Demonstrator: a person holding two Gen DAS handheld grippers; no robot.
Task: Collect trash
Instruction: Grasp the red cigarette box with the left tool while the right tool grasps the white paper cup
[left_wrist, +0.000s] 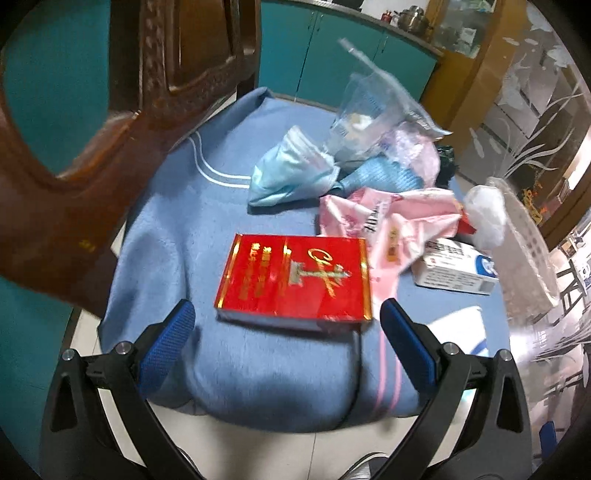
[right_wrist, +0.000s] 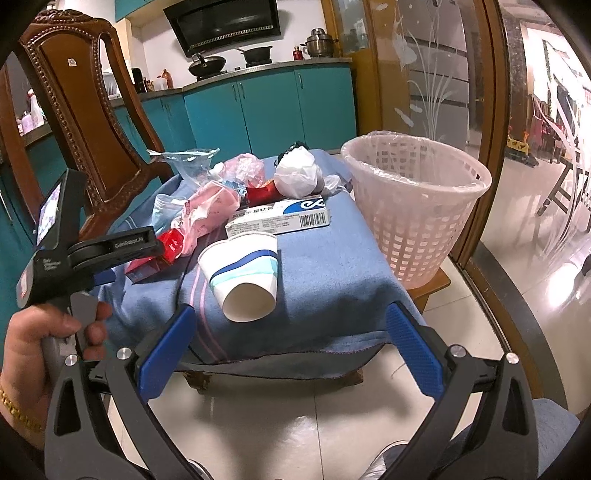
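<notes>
Glossy red box (left_wrist: 293, 281) on fuzzy blanket (left_wrist: 177, 258) (flat).

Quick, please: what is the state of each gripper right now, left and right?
Left gripper: open, holding nothing, just before the red box.
Right gripper: open, holding nothing, in front of the paper cup.

A kitchen corner with teal cabinets and a carved wooden chair.

Teal cabinets (right_wrist: 266, 110) run under a grey countertop (right_wrist: 258, 68) that carries a wok (right_wrist: 207, 65), a dark pot (right_wrist: 257, 54) and a steel pot (right_wrist: 319, 42). A black range hood (right_wrist: 225, 22) hangs on the white wall above. The wooden chair (right_wrist: 85, 110) stands on the left. On the right, a wood-framed glass door (right_wrist: 436, 74) bears an etched plant pattern. Pale glossy floor tiles (right_wrist: 295, 424) reflect the light.
</notes>
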